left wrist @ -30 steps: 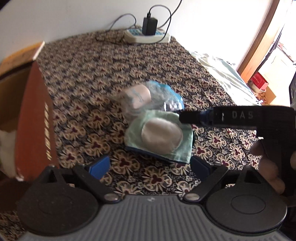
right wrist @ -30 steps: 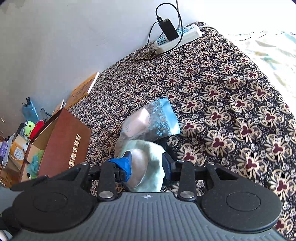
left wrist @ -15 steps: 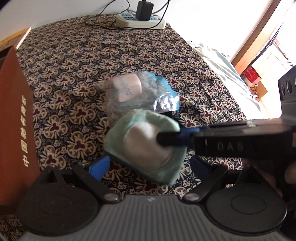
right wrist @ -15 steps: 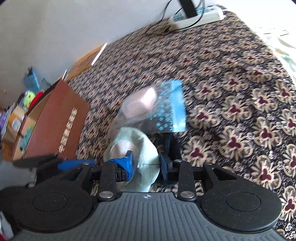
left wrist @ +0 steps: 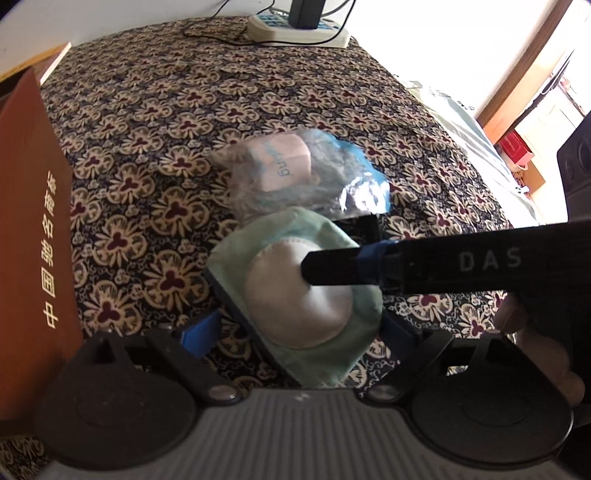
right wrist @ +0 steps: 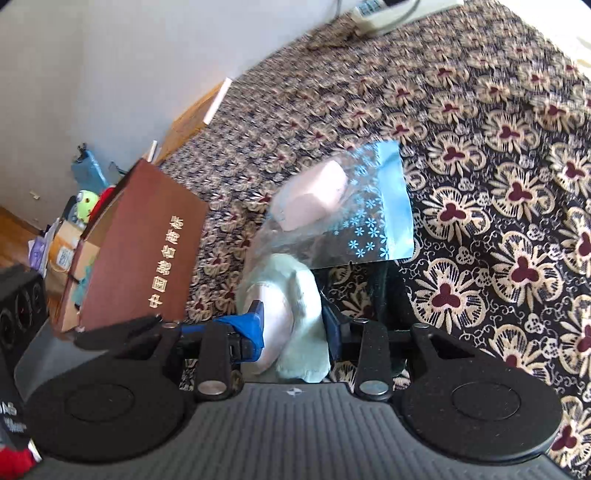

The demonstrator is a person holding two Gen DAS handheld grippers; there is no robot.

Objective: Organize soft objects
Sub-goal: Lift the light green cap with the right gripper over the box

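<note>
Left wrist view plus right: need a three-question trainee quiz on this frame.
1. Which gripper clamps the green pad?
2. True or false: the clear bag is empty.
3. Fill in: in the left wrist view, the brown box stands to the pad's ____.
Key: 1 right gripper, pad between its jaws, which have just eased open slightly. 2 false, a pink block is inside. 3 left.

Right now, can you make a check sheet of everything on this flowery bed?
Surface: flowery bedspread, patterned all over.
Job's things: green and white pad; clear bag with blue flowers holding a pink pack, touching it.
Clutter: brown box with gold writing.
Claws: right claw shut on the pad, just loosened a bit; left claw open around it.
Cables: power strip, plugged charger.
Surroundings: white wall, toys on floor.
</note>
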